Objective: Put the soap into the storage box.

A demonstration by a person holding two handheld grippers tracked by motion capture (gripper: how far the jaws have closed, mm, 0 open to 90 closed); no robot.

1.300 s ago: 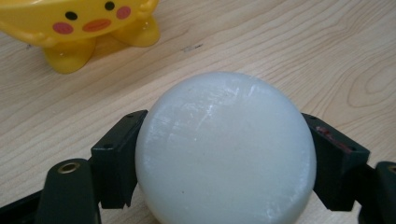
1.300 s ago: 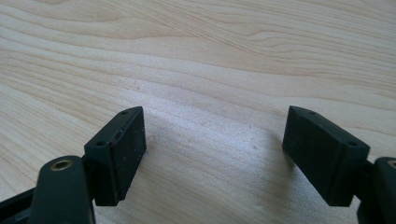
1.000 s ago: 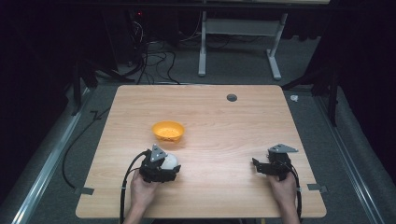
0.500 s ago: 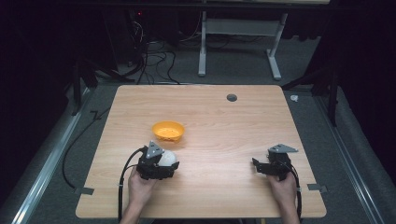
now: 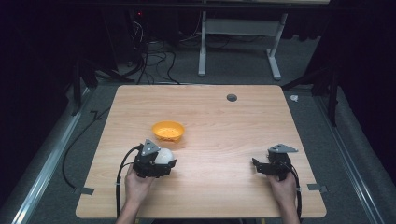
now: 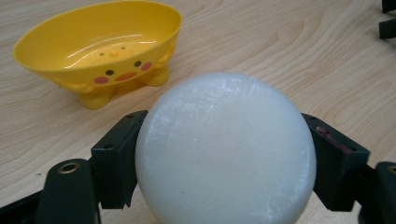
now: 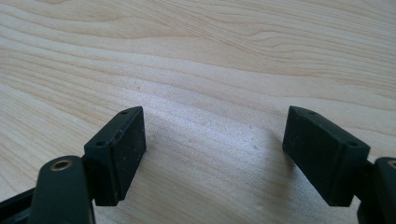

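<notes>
my left gripper (image 5: 164,158) pinches a round white bar of soap (image 6: 225,148) between its jaws, low and left of centre in the high view, above the wooden worktop (image 5: 224,121). a yellow soap dish (image 6: 100,44) with a chick face stands just beyond, at the upper left of my left gripper view. my right gripper (image 7: 212,156) rests spread wide, holding nothing, at the lower right.

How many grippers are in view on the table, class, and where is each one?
2. The left gripper is at the near left, shut on a white soap bar beside the yellow soap dish. The right gripper is at the near right, open. None seems hidden.
</notes>
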